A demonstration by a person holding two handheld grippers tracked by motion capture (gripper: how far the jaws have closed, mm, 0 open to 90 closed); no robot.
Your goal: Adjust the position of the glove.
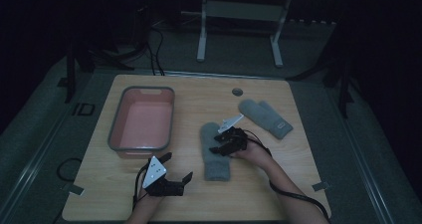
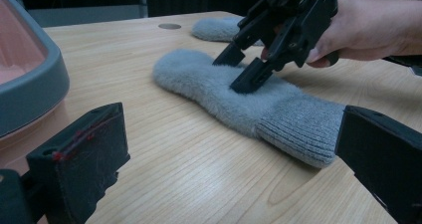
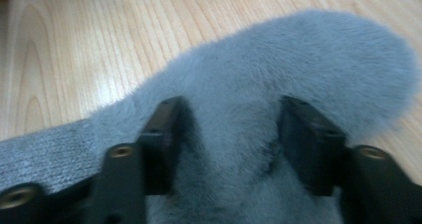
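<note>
Pressing spread right tool (image 2: 241, 71) into near mitten (image 1: 215, 152), not yet clenching; risking pinching only fluff. Idling, left tool (image 1: 177, 168) released.

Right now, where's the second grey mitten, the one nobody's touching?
In the high view, the second mitten lies at the table's far right, below the round grommet, beyond the right gripper.

Wooden table (image 1: 199, 196) bearing 2 grey mittens (image 1: 215, 154), 1 pink basin (image 1: 142, 126).
</note>
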